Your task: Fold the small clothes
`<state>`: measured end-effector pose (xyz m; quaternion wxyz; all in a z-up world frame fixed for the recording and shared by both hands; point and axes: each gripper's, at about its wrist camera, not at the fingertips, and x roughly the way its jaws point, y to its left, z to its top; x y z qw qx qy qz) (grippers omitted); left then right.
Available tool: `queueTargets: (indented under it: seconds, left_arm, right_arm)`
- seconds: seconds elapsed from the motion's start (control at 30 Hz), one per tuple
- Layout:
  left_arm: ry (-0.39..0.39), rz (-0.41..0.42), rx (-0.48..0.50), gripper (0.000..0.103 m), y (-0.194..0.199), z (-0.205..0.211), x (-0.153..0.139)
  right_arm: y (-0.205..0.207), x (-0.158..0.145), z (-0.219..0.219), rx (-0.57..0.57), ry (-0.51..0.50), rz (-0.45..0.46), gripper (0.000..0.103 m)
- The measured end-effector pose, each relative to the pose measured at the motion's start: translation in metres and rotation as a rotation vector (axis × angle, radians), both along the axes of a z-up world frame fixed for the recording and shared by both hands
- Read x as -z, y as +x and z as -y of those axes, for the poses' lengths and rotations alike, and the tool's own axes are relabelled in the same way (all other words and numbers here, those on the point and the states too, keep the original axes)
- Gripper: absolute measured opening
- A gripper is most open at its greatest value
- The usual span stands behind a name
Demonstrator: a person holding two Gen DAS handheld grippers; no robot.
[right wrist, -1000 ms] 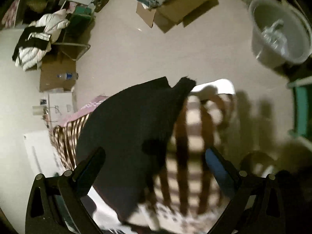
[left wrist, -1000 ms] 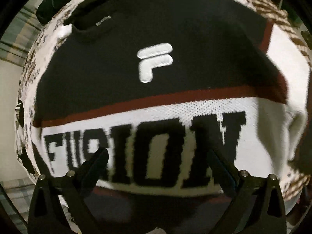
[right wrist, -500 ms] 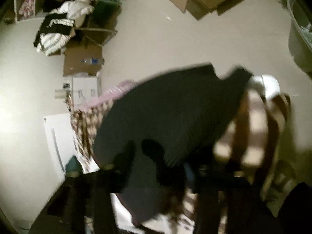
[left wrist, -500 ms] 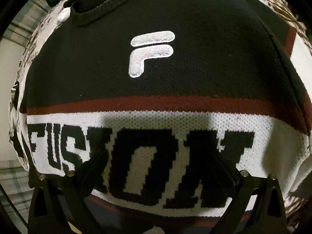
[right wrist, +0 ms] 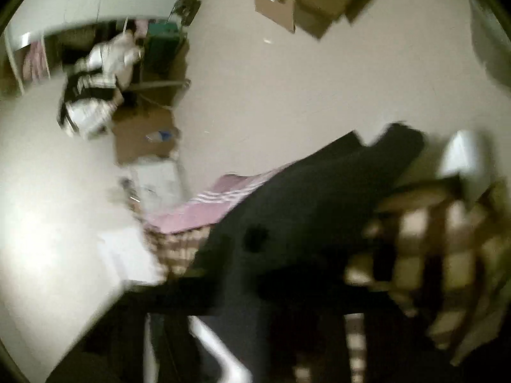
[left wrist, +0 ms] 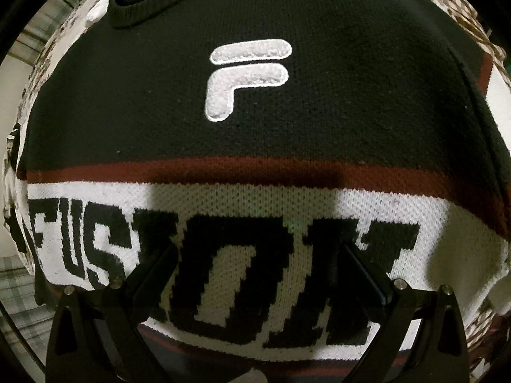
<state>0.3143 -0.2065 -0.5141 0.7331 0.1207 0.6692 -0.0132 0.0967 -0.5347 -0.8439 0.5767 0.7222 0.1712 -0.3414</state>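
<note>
The knit sweater (left wrist: 255,102) lies flat, front up, on a brown-and-white patterned cloth (left wrist: 453,6). Its upper section is black with a white embroidered F logo (left wrist: 246,76) and a ribbed collar (left wrist: 153,3) at top left; a dark red stripe (left wrist: 223,167) separates it from a white band with black lettering. The left gripper (left wrist: 258,252) points straight down over the lettering, jaws spread, nothing between them. In the blurred right wrist view, the right gripper (right wrist: 271,290) has its jaws pressed together; a black part of the garment (right wrist: 319,198) lies across them, grip unconfirmed. A pink striped cloth (right wrist: 210,201) lies beyond
</note>
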Motion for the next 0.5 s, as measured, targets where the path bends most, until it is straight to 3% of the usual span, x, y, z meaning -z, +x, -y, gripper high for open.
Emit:
queueTargets:
  seconds: [0.13,0.23,0.4,0.5]
  left_arm:
    - [-0.02,0.018,-0.002,0.103,-0.006,-0.008,-0.009]
    - [-0.034,0.053,-0.009,0.103,-0.016,-0.018,-0.021]
    - [-0.082,0.101,-0.067,0.103,-0.015,-0.054,-0.048]
    - [-0.097,0.119,-0.112,0.103,-0.013,-0.086,-0.061]
  right_arm:
    - [0.003,-0.04,0.025,-0.029,-0.108,-0.055,0.01]
    - [0.012,-0.087,0.031,-0.122,-0.226,-0.084,0.01]
    - [0.102,-0.201,-0.003,-0.419,-0.551,-0.121,0.011]
    - [0.166,-0.249,-0.06,-0.623,-0.704,-0.122,0.011]
